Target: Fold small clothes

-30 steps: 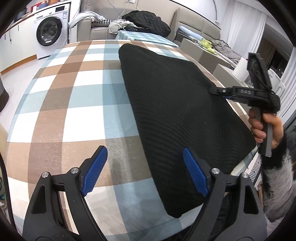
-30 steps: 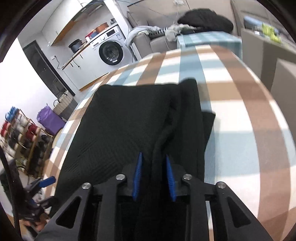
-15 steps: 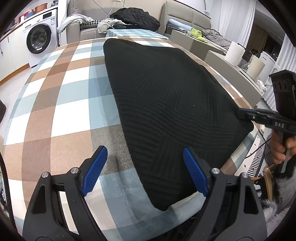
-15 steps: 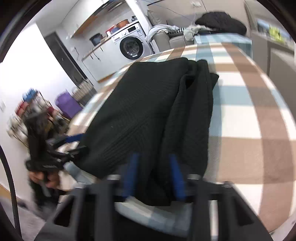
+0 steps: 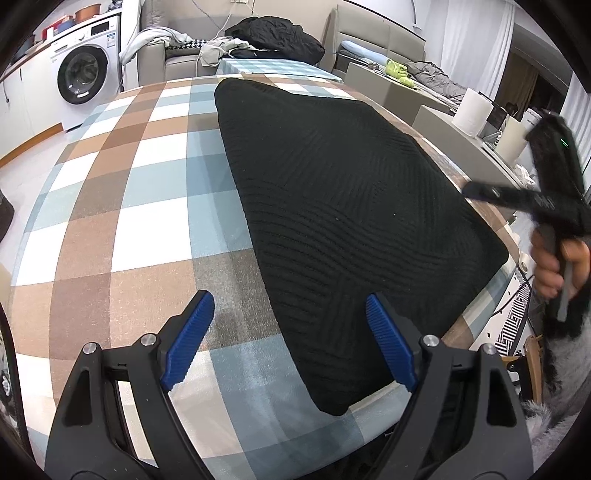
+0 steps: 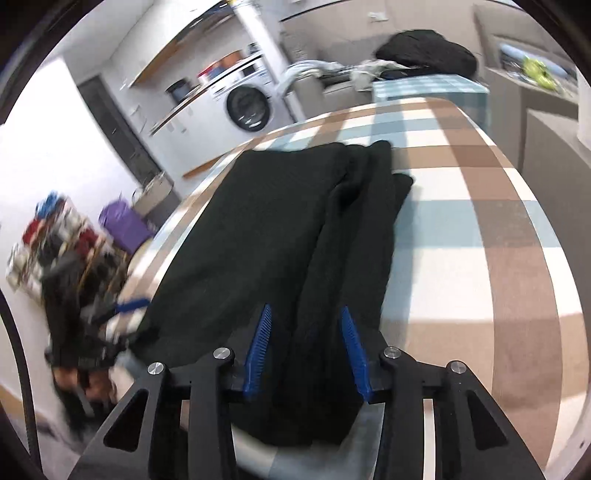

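Note:
A black knit garment [image 5: 343, 206] lies folded lengthwise on the checked tablecloth [image 5: 122, 221]. My left gripper [image 5: 288, 299] hovers wide open over the garment's near corner, with one pad above the cloth and the other above the knit. My right gripper [image 6: 306, 310] is opening, and its blue pads [image 6: 260, 343] straddle the raised fold of the garment [image 6: 343, 236] without pressing it. In the left wrist view the right gripper [image 5: 476, 190] shows at the garment's right edge, held by a hand [image 5: 554, 266]. The left gripper [image 6: 129, 306] appears blurred at the left of the right wrist view.
The table edge [image 5: 480, 321] runs close behind the garment's right side. A washing machine [image 5: 85, 74] stands at the back left. A sofa with piled clothes [image 5: 273, 33] is behind the table. White rolls [image 5: 474, 116] sit on a side counter. A purple bag [image 6: 125, 225] is on the floor.
The right gripper's jaws went from shut on the garment's fold to parted, and it drew back along the fold toward the table's near edge. The left gripper stayed open and nearly still.

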A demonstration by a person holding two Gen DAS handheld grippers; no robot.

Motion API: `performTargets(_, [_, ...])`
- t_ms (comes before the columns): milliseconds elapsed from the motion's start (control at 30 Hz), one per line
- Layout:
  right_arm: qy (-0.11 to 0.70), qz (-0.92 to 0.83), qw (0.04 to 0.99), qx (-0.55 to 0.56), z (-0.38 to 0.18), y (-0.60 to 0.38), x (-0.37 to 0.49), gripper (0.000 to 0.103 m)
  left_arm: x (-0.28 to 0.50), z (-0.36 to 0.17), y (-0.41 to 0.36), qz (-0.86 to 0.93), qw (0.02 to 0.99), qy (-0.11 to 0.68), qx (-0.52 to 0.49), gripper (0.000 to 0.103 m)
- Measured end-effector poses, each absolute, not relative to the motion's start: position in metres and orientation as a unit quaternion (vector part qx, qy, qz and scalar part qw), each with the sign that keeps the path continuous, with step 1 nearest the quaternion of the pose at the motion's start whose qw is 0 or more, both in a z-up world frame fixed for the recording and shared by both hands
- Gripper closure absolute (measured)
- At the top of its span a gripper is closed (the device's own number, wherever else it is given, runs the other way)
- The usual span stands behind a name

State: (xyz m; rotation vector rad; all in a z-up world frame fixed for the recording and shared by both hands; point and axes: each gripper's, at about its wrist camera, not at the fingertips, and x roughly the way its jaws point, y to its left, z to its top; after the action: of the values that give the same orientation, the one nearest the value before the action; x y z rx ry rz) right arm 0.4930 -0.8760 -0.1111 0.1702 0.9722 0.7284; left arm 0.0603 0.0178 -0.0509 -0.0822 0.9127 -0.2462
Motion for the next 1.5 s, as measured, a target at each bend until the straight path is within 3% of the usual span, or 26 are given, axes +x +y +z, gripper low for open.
performTargets(467, [0.491,0.299,0.812,0.094,-0.129,-0.812,0.631,0.059,0.062,-0.051,0.022,-0.115,0.89,0.438,-0.051,0.02])
performTargets(500, [0.49,0.295,0.815,0.09,-0.13,-0.808,0.636,0.061,0.063,-0.051,0.023,-0.115,0.89,0.437,-0.051,0.02])
performTargets(567, [0.485,0.294,0.82,0.079,-0.132,-0.802,0.637,0.082,0.063,-0.051,0.023,-0.112,0.891,0.436,-0.053,0.02])
performTargets(633, [0.458,0.303,0.833,0.07,-0.124,-0.8,0.633,0.089,0.062,-0.048,0.025,-0.108,0.894,0.431,-0.058,0.02])
performTargets(733, [0.406,0.313,0.856,0.063,-0.093,-0.805,0.624,0.09,0.062,-0.043,0.029,-0.105,0.898,0.423,-0.069,0.02])
performTargets(900, [0.418,0.27,0.867,0.025,-0.089,-0.801,0.636,0.09,0.062,-0.042,0.028,-0.104,0.898,0.423,-0.064,0.02])
performTargets(1000, [0.442,0.239,0.864,0.027,-0.112,-0.807,0.645,0.087,0.062,-0.043,0.028,-0.103,0.897,0.425,-0.062,0.02])
performTargets(1100, [0.485,0.252,0.834,0.072,-0.127,-0.822,0.645,0.077,0.064,-0.045,0.03,-0.1,0.896,0.427,-0.066,0.02])
performTargets(1167, [0.493,0.277,0.821,0.084,-0.128,-0.836,0.626,0.065,0.066,-0.047,0.03,-0.101,0.896,0.428,-0.067,0.02])
performTargets(1500, [0.49,0.364,0.782,0.128,-0.129,-0.885,0.489,0.056,0.066,-0.05,0.024,-0.104,0.894,0.431,-0.06,0.02])
